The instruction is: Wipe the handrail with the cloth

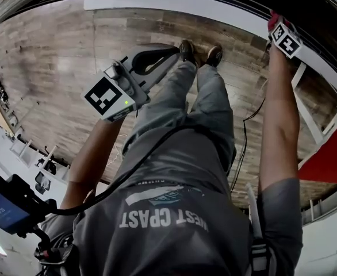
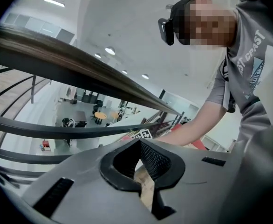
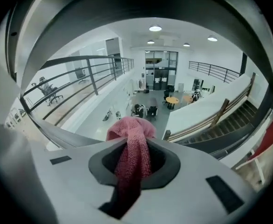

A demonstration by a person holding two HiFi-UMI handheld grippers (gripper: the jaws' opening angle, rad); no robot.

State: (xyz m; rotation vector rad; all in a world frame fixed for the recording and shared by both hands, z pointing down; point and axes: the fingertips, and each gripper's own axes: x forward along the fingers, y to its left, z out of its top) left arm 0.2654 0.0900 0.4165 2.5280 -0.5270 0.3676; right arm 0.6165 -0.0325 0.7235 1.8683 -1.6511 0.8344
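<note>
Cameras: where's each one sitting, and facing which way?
Head view: on the head, facing steeply down at the floor; torso, legs, arms, left gripper show.
Left gripper view: on that gripper, facing up past the handrail; shut jaws, right arm show.
Right gripper view: on the right gripper, facing the atrium; jaws hold the cloth.
Shared: the right arm, in head and left gripper views.

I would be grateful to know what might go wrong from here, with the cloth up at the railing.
1. The right gripper pinches only a bunched fold of the cloth, apparently above an open drop. If the fold slips, the cloth may fall to the lower floor.
2. The cable hanging beside the person's legs could snag during a walk along the handrail.
</note>
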